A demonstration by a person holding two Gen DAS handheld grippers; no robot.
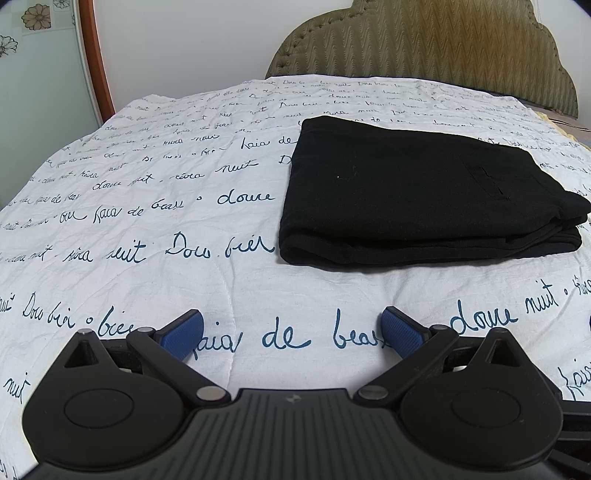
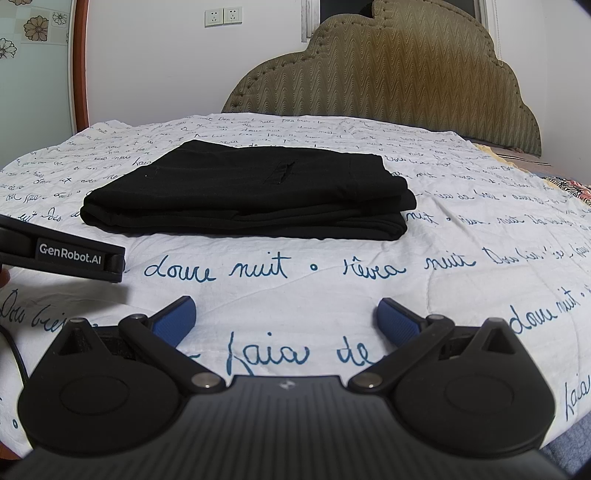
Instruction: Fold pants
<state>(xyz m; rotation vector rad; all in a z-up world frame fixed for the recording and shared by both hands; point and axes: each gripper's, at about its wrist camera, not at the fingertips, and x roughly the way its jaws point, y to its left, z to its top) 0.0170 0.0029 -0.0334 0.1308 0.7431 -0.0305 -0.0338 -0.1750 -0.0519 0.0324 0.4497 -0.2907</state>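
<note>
Black pants (image 1: pixel 413 192) lie folded in a flat stack of layers on the white bedspread with blue script (image 1: pixel 147 229). They show in the right wrist view (image 2: pixel 251 192) too, ahead and left of centre. My left gripper (image 1: pixel 291 326) is open and empty, held over the bedspread in front of the pants, apart from them. My right gripper (image 2: pixel 286 314) is open and empty, also short of the pants. The left gripper's black body with the GenRobot.AI label (image 2: pixel 70 254) shows at the left edge of the right wrist view.
A padded olive headboard (image 2: pixel 388 74) stands behind the bed against a white wall with two sockets (image 2: pixel 223 16). A brown-framed panel with flower prints (image 1: pixel 37 55) is at the left. The bed's edge and a patterned cloth (image 2: pixel 569 188) lie at the right.
</note>
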